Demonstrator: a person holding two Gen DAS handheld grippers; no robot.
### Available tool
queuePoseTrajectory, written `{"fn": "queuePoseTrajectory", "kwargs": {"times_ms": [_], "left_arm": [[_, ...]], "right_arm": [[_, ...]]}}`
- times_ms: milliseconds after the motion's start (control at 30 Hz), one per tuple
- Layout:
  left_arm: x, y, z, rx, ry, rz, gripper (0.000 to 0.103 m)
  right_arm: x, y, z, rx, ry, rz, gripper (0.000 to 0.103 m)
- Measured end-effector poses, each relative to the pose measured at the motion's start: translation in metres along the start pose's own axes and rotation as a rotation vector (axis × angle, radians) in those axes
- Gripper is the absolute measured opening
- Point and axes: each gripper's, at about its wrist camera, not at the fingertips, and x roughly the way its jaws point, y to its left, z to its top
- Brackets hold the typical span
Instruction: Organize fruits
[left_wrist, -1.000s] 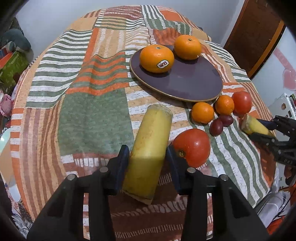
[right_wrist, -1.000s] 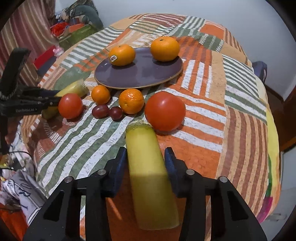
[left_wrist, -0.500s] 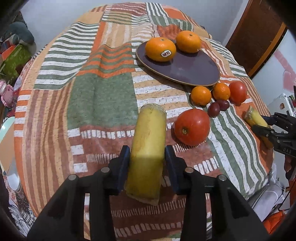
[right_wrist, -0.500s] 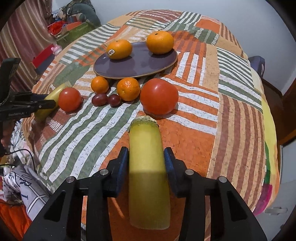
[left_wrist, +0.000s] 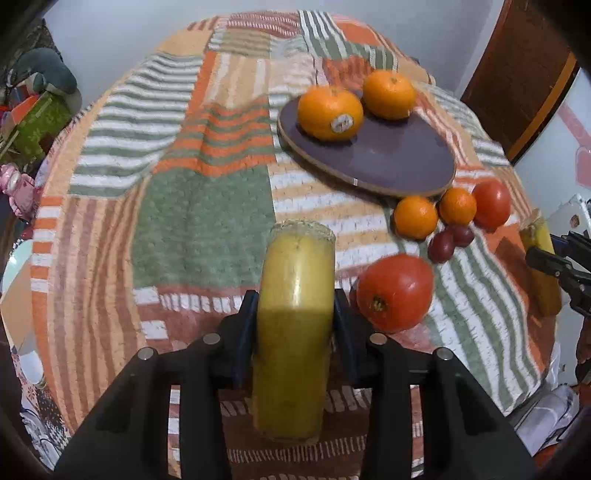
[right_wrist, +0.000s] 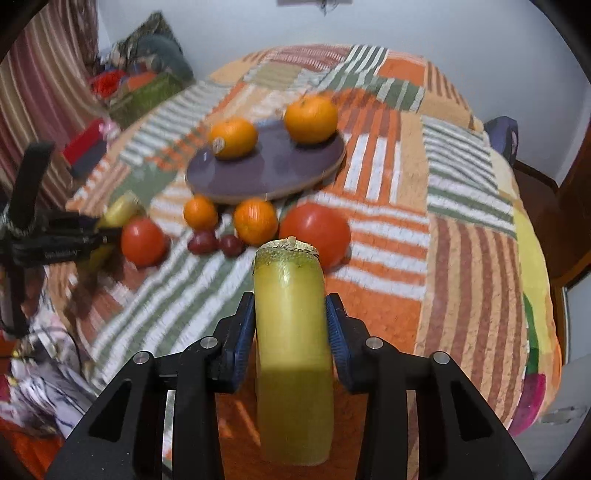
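Observation:
My left gripper (left_wrist: 294, 314) is shut on a yellow-green banana piece (left_wrist: 295, 295) and holds it above the striped cloth. My right gripper (right_wrist: 290, 317) is shut on a second banana piece (right_wrist: 290, 314). A purple plate (left_wrist: 388, 158) carries two oranges (left_wrist: 330, 112), (left_wrist: 388, 94). In front of the plate lie two small oranges (left_wrist: 415, 216), two dark grapes (left_wrist: 448, 238) and two tomatoes (left_wrist: 395, 293), (left_wrist: 491, 203). The same plate (right_wrist: 266, 173) and fruits show in the right wrist view. Each gripper shows at the edge of the other's view.
The round table wears a patchwork striped cloth (left_wrist: 203, 206) that hangs over its edge. A dark wooden door (left_wrist: 517, 74) stands at the back right. Boxes and clutter (right_wrist: 140, 88) sit on the floor beyond the table's left side.
Both grippers have risen and tilted with their banana pieces, so the table sits lower in both views. The fruits on the cloth have not moved.

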Motion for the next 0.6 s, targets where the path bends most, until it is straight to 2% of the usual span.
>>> {"fn": "queuePoseTrajectory", "kwargs": {"times_ms": [133,367,600], "left_arm": [[-0.023,-0.005,0.011,0.013,-0.069,-0.001,0.037],[-0.058,-0.021,0.035,0.049,-0.186,-0.021,0.036],[-0.065,-0.032,0.060,0.056,-0.239,-0.049,0.036]], "right_arm": [[-0.015,-0.003,0.012,0.029,-0.066,0.005,0.034],[-0.038,-0.002,0.035,0.009,-0.164,-0.012,0.033],[-0.050,0.000,0.057,-0.004,-0.238,-0.015,0.033]]}}
